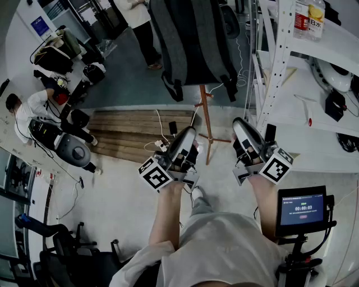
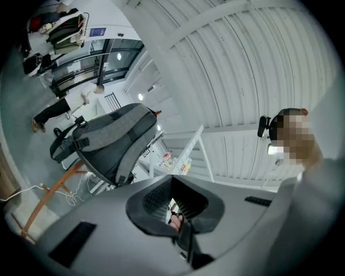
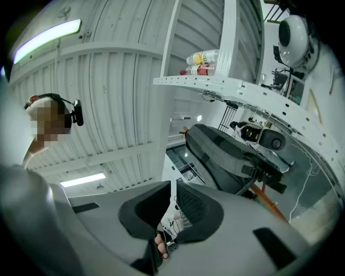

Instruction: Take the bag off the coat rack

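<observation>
A grey backpack hangs at the top of a wooden coat rack whose pole drops to the floor between my two grippers. My left gripper is below and slightly left of the bag, shut and empty. My right gripper is to the right of the pole, also shut with nothing in it. Both are apart from the bag. In the left gripper view the backpack hangs beyond the closed jaws, on the orange-brown rack. In the right gripper view the backpack lies past the closed jaws.
White metal shelving with bottles stands close on the right. A small screen on a stand is at my lower right. Wooden decking and cables lie by the rack's foot. A person crouches at far left, another stands behind the bag.
</observation>
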Available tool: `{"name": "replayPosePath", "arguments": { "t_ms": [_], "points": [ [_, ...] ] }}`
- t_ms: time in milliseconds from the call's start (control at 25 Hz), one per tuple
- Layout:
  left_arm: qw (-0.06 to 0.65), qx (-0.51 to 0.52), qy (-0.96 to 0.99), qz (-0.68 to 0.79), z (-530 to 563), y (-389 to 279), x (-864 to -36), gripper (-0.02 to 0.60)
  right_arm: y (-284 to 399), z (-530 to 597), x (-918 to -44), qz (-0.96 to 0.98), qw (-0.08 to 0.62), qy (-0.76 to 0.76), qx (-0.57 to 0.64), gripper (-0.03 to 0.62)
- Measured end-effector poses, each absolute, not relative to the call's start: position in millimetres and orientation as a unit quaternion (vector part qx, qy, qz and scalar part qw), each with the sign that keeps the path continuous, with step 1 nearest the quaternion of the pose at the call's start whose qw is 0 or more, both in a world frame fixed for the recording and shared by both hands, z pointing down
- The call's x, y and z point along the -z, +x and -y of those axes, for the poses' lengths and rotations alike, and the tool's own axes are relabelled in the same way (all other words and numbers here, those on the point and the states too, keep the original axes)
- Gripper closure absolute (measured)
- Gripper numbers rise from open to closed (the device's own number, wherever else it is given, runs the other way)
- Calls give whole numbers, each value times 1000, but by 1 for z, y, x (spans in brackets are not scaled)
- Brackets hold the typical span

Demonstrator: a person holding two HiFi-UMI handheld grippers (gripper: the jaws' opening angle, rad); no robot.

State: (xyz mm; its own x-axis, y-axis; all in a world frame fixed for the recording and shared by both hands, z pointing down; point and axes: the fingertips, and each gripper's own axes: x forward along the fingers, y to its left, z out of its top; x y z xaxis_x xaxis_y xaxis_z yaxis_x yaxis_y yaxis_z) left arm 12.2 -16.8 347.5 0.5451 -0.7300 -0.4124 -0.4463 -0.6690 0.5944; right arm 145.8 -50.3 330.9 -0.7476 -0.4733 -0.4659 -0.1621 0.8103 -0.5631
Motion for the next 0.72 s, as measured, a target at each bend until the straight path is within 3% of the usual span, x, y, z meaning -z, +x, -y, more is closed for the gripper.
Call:
{"name": "replayPosePath", "arguments": {
  "t_ms": [440,720],
  "points": [
    [192,334,854,350,169,-133,-321,575,-5,209,-295,-908,311,-161,230,577],
    [148,313,859,378,255,-153,-281,574,-32,291,-245,-927,293,-144,184,576]
  ]
}}
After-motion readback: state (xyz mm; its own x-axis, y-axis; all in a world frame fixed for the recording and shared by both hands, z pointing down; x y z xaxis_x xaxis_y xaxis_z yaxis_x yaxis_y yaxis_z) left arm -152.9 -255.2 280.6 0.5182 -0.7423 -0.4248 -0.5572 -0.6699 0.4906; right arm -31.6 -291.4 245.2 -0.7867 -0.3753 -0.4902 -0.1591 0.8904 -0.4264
